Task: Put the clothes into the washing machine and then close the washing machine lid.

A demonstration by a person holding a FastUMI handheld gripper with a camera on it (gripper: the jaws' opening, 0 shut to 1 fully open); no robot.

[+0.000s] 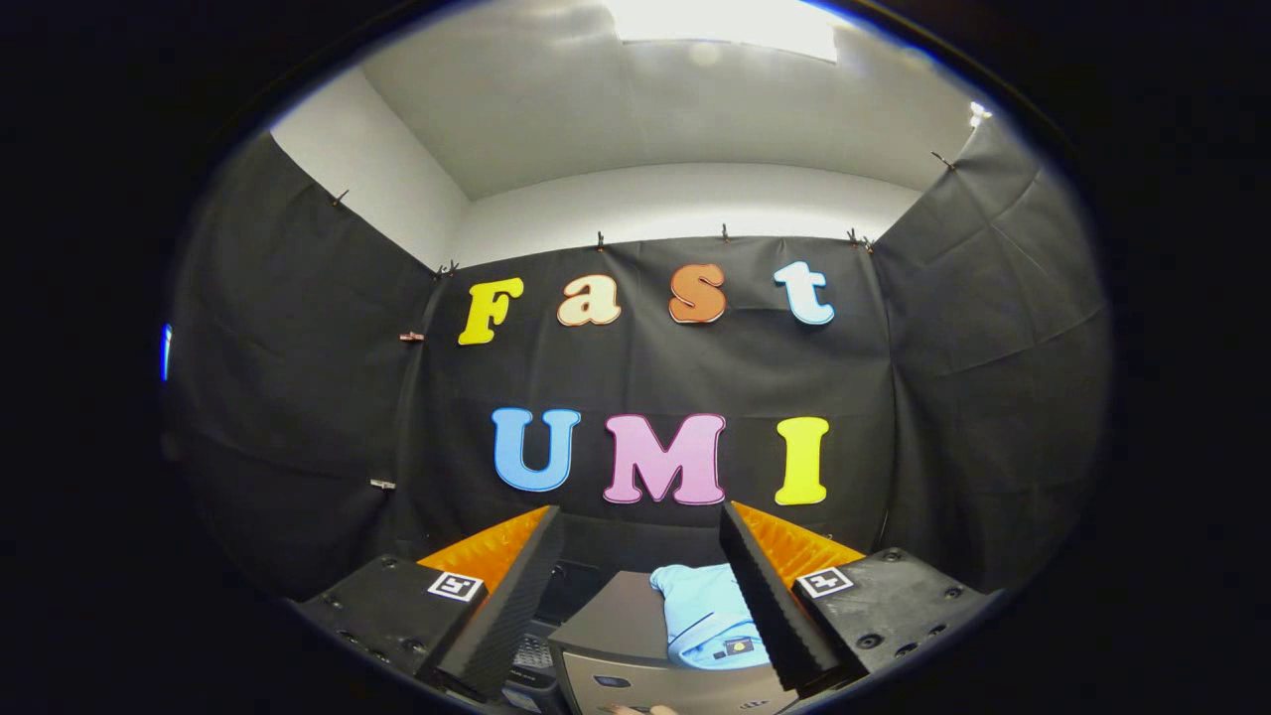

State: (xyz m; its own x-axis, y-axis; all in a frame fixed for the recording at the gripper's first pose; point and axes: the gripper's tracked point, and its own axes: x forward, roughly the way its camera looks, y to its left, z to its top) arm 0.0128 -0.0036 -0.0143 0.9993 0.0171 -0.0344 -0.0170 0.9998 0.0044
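Pale-blue folded cloth garment (pixel 707 616) lies on the grey boxy washing machine (pixel 616 636), below the gripper (pixel 643 586), whose fingers stand apart and empty; descend squarely, then pinch a thick fold.

We see the gripper (pixel 640 556) w/ fingers spread wide, open gap between them. Below that gap sits the washing machine (pixel 635 650), a light blue garment (pixel 707 614) lying on its top against the right finger. Ahead, free air up to the booth's black cloth wall (pixel 645 377)
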